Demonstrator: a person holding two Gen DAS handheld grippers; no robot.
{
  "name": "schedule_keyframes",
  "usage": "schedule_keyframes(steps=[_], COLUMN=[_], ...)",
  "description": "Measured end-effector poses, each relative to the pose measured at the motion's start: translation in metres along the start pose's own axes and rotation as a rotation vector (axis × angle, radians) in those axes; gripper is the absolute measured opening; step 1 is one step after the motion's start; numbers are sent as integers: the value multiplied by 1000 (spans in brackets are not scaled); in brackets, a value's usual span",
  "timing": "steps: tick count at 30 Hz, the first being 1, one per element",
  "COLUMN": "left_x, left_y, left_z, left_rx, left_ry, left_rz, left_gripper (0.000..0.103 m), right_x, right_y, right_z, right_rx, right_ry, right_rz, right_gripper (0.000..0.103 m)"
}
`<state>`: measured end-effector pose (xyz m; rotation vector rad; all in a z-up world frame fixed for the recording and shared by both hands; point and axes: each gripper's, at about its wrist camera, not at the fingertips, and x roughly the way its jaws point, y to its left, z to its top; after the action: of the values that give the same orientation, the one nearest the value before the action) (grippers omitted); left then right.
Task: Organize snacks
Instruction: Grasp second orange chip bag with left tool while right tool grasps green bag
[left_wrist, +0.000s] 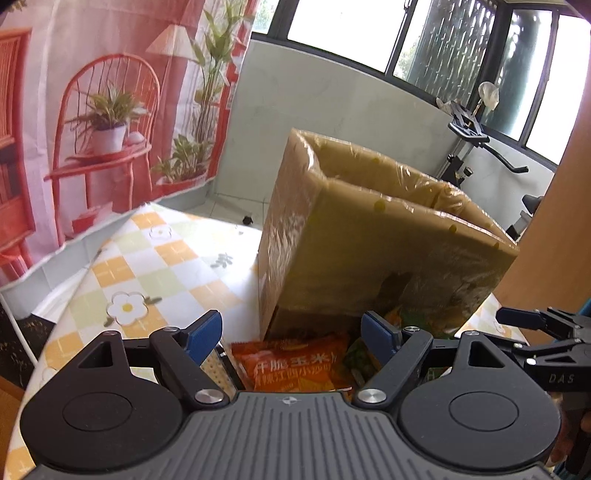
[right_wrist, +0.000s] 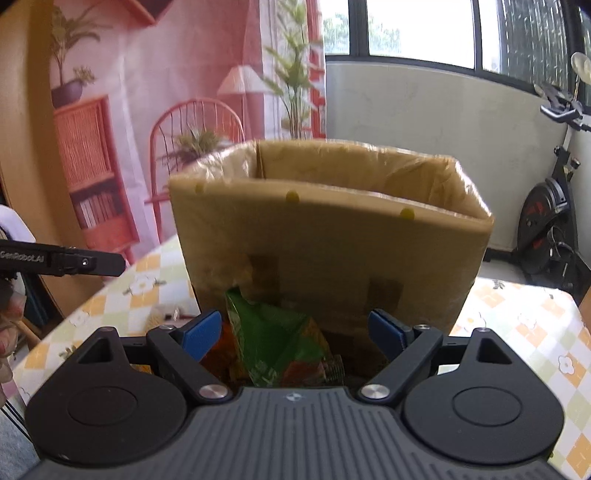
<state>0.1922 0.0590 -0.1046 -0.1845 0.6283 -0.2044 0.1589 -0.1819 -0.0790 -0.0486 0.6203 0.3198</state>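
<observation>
A tall open cardboard box (left_wrist: 369, 236) wrapped in tape stands on the checked tablecloth; it fills the middle of the right wrist view (right_wrist: 332, 229). Snack packets lie in front of it. My left gripper (left_wrist: 291, 336) is open, with an orange packet (left_wrist: 295, 363) below and between its blue fingertips, not gripped. My right gripper (right_wrist: 295, 334) is open over a green packet (right_wrist: 273, 339) that stands up between the fingers, with an orange packet (right_wrist: 218, 354) beside it. Each gripper shows at the edge of the other's view: the right one (left_wrist: 535, 325) and the left one (right_wrist: 74, 262).
The table (left_wrist: 147, 258) has a flower-checked cloth and drops off at the left edge. A pink printed backdrop (left_wrist: 92, 110) hangs behind. An exercise bike (right_wrist: 550, 221) stands by the window wall. A wooden panel (left_wrist: 546, 240) rises at the right.
</observation>
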Motion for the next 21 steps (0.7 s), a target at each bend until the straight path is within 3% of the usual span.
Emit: schedule_keyframes(steps=[9, 16, 21], left_x=[24, 52, 65], left_y=[8, 8, 14], left_z=[-19, -29, -33], left_rx=[-15, -8, -46], left_ry=[66, 155, 181], left_rz=[-45, -70, -74], left_gripper=[84, 87, 88], right_x=[32, 54, 71], right_y=[5, 20, 17], right_z=[4, 9, 8], right_rx=[-40, -135, -130], right_ry=[116, 159, 189], right_rz=[29, 26, 2], right_gripper=[87, 87, 87])
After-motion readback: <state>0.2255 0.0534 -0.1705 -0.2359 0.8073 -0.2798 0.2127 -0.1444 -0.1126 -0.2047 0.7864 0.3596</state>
